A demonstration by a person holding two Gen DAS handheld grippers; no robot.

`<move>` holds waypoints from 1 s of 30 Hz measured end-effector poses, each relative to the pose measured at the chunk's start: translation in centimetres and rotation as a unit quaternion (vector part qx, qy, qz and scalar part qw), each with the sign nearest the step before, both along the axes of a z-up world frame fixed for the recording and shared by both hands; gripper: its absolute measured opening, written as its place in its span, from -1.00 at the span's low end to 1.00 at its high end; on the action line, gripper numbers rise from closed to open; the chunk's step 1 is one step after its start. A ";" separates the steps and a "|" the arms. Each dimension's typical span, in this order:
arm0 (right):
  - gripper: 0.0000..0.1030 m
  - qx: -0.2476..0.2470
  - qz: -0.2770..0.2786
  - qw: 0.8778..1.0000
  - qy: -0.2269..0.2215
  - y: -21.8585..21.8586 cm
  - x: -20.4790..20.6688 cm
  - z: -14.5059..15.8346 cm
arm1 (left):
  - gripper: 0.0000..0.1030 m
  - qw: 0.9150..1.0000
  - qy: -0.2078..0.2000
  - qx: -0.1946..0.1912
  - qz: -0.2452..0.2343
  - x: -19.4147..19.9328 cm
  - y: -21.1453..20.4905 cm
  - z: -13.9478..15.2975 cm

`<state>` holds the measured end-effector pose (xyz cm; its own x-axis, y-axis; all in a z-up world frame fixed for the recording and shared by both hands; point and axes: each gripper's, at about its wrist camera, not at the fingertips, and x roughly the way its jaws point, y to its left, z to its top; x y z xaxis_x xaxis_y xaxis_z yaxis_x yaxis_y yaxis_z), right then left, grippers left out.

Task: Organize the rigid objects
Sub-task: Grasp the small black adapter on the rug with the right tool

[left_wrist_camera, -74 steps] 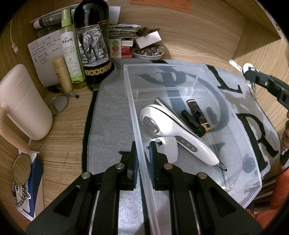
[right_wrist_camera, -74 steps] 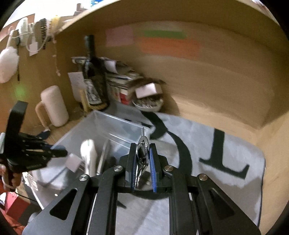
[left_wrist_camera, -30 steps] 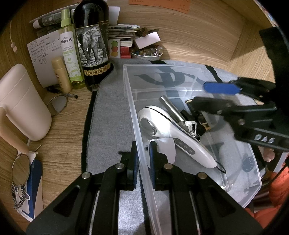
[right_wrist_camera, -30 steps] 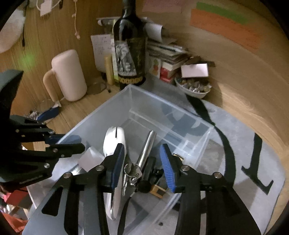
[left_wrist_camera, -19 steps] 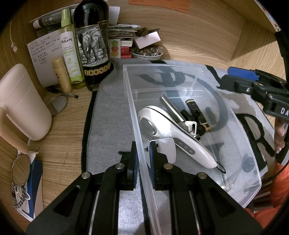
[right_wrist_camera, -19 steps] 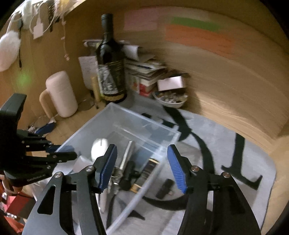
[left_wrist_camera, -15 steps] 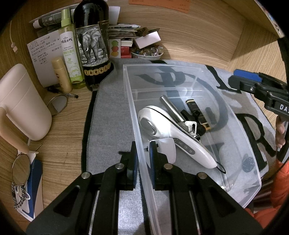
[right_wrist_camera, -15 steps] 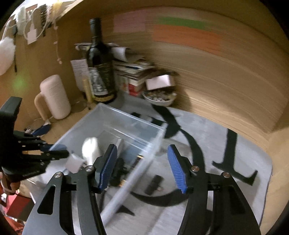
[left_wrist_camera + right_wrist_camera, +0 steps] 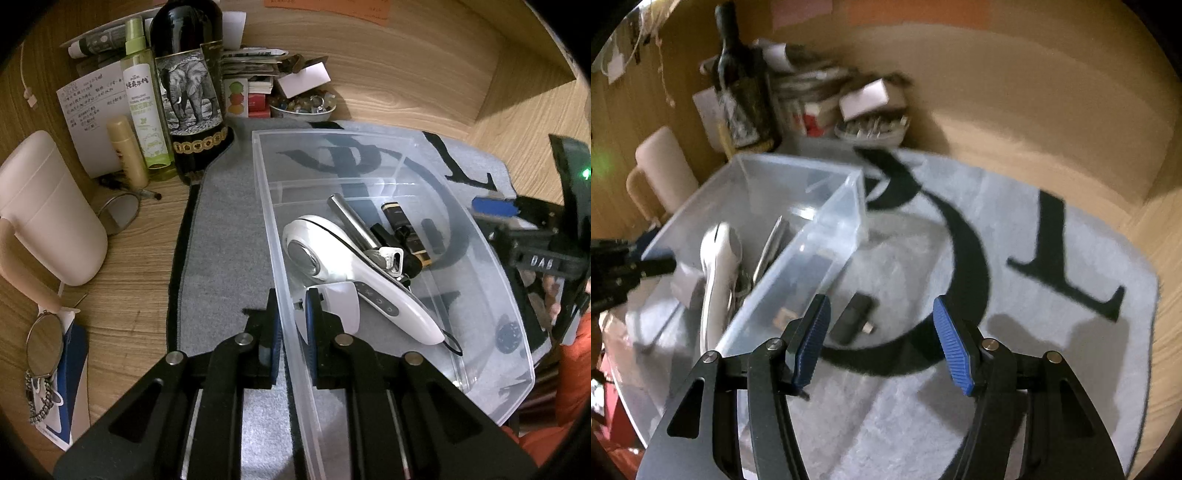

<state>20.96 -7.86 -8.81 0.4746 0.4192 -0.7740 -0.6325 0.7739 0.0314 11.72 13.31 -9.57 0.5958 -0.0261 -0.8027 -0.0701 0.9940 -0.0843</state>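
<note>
Small black rectangular gadget (image 9: 852, 318) beside clear plastic bin (image 9: 827, 236) awaits my spread right tongs (image 9: 881, 343); left tongs (image 9: 290, 314) pinch bin's wall.

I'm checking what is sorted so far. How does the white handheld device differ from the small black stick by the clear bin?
The white handheld device lies inside the clear bin; the small black stick lies outside it on the grey mat. The device is white, long and curved with a round head; the stick is black, short and straight. The device is clearly larger. Both lie flat, and no gripper touches either.
</note>
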 end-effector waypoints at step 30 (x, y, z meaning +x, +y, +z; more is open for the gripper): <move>-0.53 -0.038 0.022 0.999 -0.003 1.4 0.6 -3.0 | -0.79 1.000 0.000 0.001 0.000 0.0 -0.1 0.0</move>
<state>21.55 -6.51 -11.85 0.4608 0.3798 -0.8021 -0.6665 0.7449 -0.0303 11.71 13.20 -9.55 0.5954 -0.0233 -0.8031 -0.0711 0.9941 -0.0816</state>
